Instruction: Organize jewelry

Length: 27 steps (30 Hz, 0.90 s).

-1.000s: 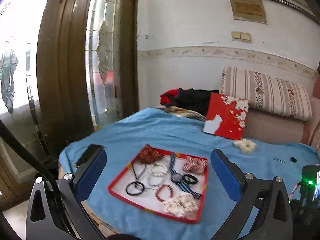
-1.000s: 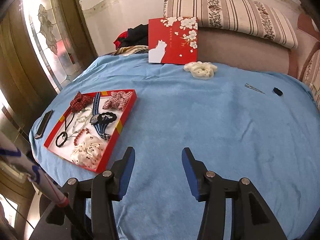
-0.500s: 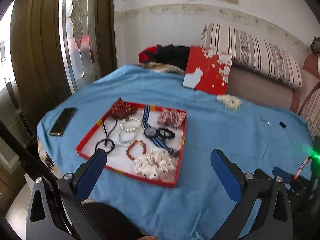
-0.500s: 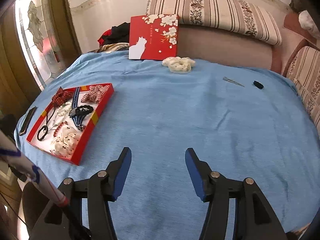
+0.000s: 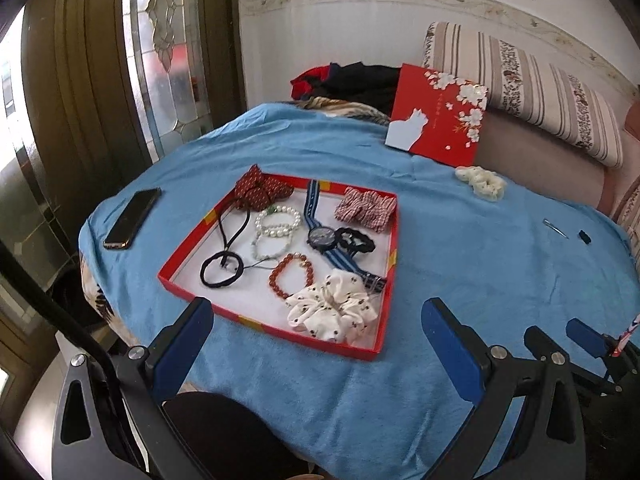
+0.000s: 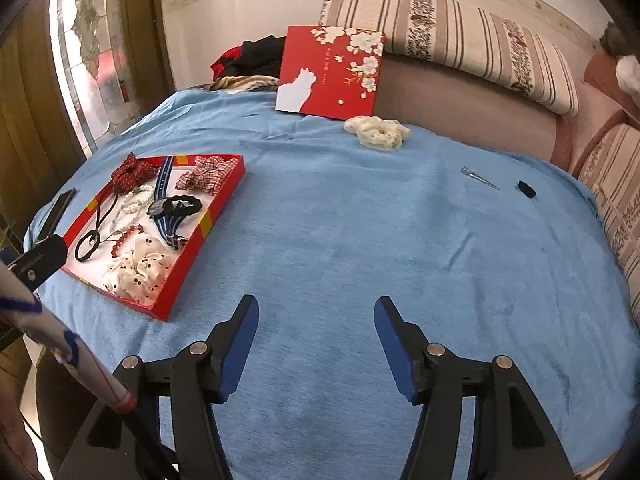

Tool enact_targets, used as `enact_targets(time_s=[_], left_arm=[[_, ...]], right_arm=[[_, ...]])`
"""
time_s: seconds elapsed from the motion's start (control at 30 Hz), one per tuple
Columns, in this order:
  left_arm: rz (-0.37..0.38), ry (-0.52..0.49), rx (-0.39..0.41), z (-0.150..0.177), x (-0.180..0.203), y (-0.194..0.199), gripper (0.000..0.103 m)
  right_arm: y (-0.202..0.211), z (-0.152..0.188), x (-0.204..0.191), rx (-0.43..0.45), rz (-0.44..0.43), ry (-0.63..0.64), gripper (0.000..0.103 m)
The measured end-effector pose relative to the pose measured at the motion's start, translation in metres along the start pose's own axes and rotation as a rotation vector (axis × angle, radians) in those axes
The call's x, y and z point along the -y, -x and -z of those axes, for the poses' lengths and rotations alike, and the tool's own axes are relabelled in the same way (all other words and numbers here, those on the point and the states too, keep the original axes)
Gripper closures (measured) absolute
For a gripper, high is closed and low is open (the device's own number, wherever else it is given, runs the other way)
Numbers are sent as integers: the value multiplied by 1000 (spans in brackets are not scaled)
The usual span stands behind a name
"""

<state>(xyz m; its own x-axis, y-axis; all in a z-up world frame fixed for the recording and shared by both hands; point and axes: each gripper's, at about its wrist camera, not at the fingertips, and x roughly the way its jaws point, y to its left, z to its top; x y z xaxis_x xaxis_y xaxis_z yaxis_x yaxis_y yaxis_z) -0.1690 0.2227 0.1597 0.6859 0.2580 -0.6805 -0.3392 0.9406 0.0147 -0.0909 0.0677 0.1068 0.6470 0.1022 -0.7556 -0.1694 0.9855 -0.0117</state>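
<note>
A red tray (image 5: 390, 280) (image 6: 200, 228) lies on the blue cloth and holds several pieces: a white spotted scrunchie (image 5: 332, 312), a red bead bracelet (image 5: 290, 278), a pearl bracelet (image 5: 278, 222), a striped-band watch (image 5: 322, 236), a black hair tie (image 5: 222, 270) and red bows. A second white scrunchie (image 6: 378, 132) (image 5: 482, 182), a metal clip (image 6: 478, 178) and a small black item (image 6: 526, 189) lie loose on the cloth. My left gripper (image 5: 316, 334) is open and empty above the tray's near edge. My right gripper (image 6: 316, 334) is open and empty over bare cloth, right of the tray.
A black phone (image 5: 132, 218) lies left of the tray. The red box lid (image 5: 438, 124) (image 6: 330, 70) leans against the sofa at the back, beside a pile of clothes (image 5: 348, 84). A striped cushion (image 6: 452, 36) tops the sofa. A glass door (image 5: 168, 48) stands left.
The left view has dropped from the wall and door toward the tray and drawn nearer to it. The right view shifted slightly. Both grippers stayed open.
</note>
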Motion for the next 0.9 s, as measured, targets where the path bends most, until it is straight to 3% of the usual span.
enact_targets(time_s=[0.4, 0.9], left_arm=[[5, 68, -55, 1, -23, -13, 0], [32, 118, -58, 2, -42, -18, 0]], right_arm=[[-1, -12, -32, -5, 9, 70, 37], [-9, -21, -74, -26, 16, 164, 33]])
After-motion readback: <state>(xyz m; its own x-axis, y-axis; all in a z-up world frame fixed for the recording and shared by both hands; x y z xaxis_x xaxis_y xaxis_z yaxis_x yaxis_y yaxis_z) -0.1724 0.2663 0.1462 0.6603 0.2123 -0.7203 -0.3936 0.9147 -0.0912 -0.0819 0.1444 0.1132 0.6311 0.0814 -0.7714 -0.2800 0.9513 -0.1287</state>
